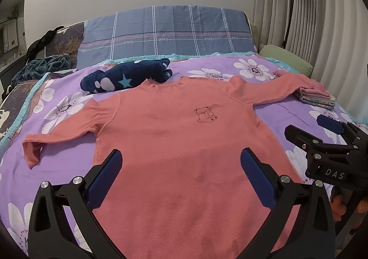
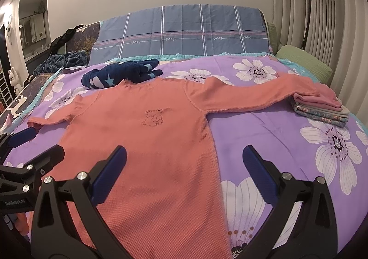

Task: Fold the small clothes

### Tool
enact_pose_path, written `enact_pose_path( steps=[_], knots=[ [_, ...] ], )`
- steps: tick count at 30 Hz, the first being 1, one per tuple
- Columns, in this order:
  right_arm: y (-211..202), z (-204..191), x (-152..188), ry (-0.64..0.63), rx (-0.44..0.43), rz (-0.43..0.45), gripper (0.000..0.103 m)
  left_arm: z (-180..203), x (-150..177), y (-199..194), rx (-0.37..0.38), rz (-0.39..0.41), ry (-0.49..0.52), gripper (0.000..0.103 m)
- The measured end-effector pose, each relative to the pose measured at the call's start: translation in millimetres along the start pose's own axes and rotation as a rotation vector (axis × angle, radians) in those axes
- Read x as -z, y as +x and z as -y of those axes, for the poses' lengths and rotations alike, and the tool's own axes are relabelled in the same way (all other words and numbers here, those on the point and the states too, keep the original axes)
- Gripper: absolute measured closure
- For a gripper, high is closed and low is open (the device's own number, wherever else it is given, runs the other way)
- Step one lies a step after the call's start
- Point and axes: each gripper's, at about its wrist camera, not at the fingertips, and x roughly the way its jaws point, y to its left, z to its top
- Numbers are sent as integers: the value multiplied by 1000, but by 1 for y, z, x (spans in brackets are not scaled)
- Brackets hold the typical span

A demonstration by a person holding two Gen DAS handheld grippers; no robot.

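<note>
A salmon-pink long-sleeved top (image 1: 174, 134) (image 2: 147, 144) with a small bear drawing lies flat, front up, on the purple floral bedspread (image 1: 287, 107) (image 2: 264, 125). Both sleeves are spread outward; the right sleeve's cuff rests on a stack of folded clothes (image 1: 317, 97) (image 2: 322, 109). My left gripper (image 1: 181, 162) hovers open above the top's lower body, nothing between its fingers. My right gripper (image 2: 184, 157) hangs open over the top's lower right edge and the bedspread. The right gripper (image 1: 322, 134) also shows at the right of the left wrist view.
A crumpled navy garment with stars (image 1: 126, 77) (image 2: 122, 73) lies just behind the top's neckline. A blue plaid pillow (image 1: 165, 33) (image 2: 181, 31) stands at the headboard, a green pillow (image 1: 287, 58) at the right. A dark blanket (image 1: 43, 65) sits at the far left. A floor lamp (image 2: 308, 1) stands by the curtains.
</note>
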Motion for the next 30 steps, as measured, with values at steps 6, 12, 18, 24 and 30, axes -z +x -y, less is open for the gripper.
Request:
enact_pose_path(
  steps=[6,12,18,24,30],
  knots=[
    [2,1,0,7,-1,-5,2,0,1,2,7,-5,-9,1],
    [3,2,1,8,0,-8,2,4,1,3,-19,-5,3,1],
    [9,3,2,16,4,-29,2,6,2,2,-9,-3,7,1],
    [10,3,3,17,10,-24,2,5,1,3,-1,-8,2,1],
    [11,2,3,14,11,-28,2,5,3,5,23,-22,11,1]
  ],
)
